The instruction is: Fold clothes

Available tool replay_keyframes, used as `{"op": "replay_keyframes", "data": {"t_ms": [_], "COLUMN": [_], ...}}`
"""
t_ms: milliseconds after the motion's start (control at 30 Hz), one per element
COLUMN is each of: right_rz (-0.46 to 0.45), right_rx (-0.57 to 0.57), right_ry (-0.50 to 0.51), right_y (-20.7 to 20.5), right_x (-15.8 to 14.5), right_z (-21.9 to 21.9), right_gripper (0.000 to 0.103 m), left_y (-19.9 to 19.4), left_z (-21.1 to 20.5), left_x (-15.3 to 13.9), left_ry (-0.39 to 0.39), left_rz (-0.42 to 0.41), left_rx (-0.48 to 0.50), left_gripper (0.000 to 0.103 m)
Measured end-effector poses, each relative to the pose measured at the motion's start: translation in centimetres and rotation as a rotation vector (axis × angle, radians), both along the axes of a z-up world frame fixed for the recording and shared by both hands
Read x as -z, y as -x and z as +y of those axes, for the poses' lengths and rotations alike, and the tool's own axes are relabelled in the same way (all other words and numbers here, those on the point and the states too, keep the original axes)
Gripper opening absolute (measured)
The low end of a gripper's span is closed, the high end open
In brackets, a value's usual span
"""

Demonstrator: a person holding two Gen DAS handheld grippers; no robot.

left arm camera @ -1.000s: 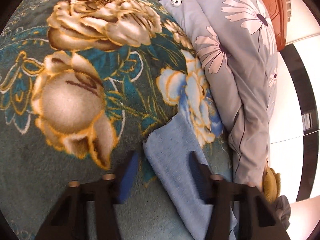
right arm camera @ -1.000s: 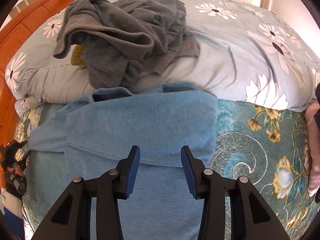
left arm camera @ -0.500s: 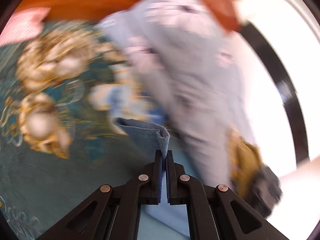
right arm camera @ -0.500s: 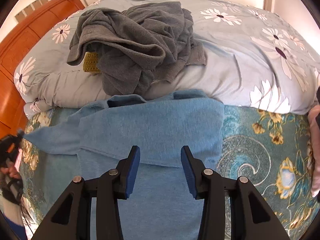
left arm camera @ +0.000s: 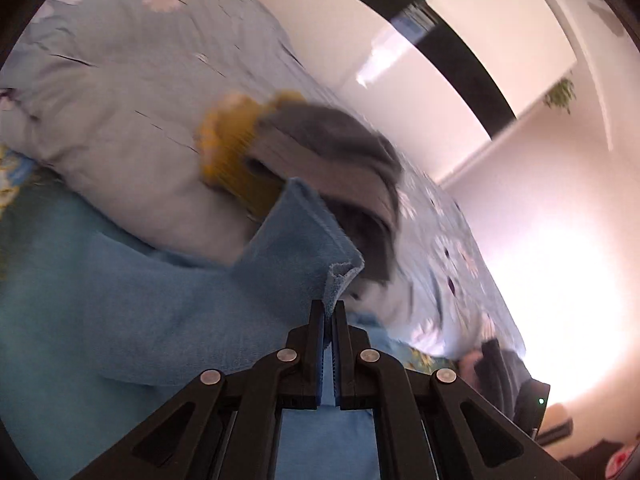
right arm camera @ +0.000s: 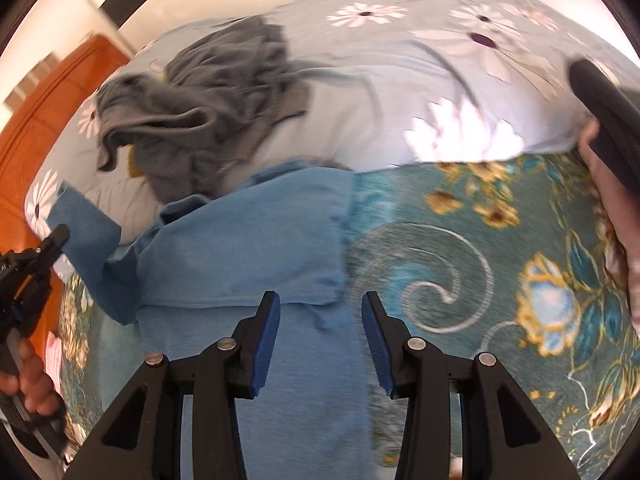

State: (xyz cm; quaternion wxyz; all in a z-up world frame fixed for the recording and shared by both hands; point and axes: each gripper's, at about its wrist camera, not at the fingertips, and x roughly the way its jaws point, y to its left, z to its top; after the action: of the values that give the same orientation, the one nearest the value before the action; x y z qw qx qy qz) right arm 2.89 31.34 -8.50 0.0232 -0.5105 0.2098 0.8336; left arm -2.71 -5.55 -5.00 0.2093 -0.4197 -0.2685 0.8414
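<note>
A light blue garment [right arm camera: 256, 248] lies spread on the teal floral blanket [right arm camera: 460, 248]. My left gripper [left arm camera: 329, 312] is shut on the end of its blue sleeve [left arm camera: 304, 240] and holds it lifted; it also shows at the left edge of the right wrist view [right arm camera: 60, 236], with the sleeve [right arm camera: 84, 224] raised. My right gripper [right arm camera: 320, 312] is open and empty, low over the garment's right edge near a fold.
A grey crumpled garment [right arm camera: 216, 100] with a yellow item [left arm camera: 232, 152] under it lies on the floral quilt [right arm camera: 400, 80] behind. An orange wooden headboard [right arm camera: 44, 112] stands at the left. A person's arm [right arm camera: 608, 128] is at the right.
My left gripper closed on the sleeve end, lifted it and swung it toward the garment's body. My right gripper shifted toward the garment's right edge and stayed open.
</note>
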Motion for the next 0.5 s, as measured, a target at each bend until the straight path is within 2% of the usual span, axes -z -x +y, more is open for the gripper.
{"op": "replay_keyframes", "data": {"t_ms": [133, 267, 367, 500], "right_rz": [-0.006, -0.01, -0.007, 0.003], "right_rx": [0.051, 0.095, 0.111, 0.116], "right_ry": [0.017, 0.049, 0.072, 0.109], "right_y": [-1.1, -1.7, -1.8, -1.2], "right_x": [0.9, 1.8, 2.4, 2.9], "right_z": [2.6, 4.5, 5.0, 5.1], "right_gripper": [0.044, 0.044, 0.044, 0.044], "left_y": [-0.1, 0.0, 0.1, 0.4], "left_z": [6.5, 11.0, 13.1, 13.8], "left_x": [1.3, 3.4, 5.2, 7.7], "left_ry": [0.022, 0.04, 0.069, 0.106], "left_rz": [-0.035, -0.104, -0.158, -0.224], "left_rx": [0.122, 0.188, 0.225, 0.248], "left_gripper": [0.003, 0.003, 0.003, 0.006]}}
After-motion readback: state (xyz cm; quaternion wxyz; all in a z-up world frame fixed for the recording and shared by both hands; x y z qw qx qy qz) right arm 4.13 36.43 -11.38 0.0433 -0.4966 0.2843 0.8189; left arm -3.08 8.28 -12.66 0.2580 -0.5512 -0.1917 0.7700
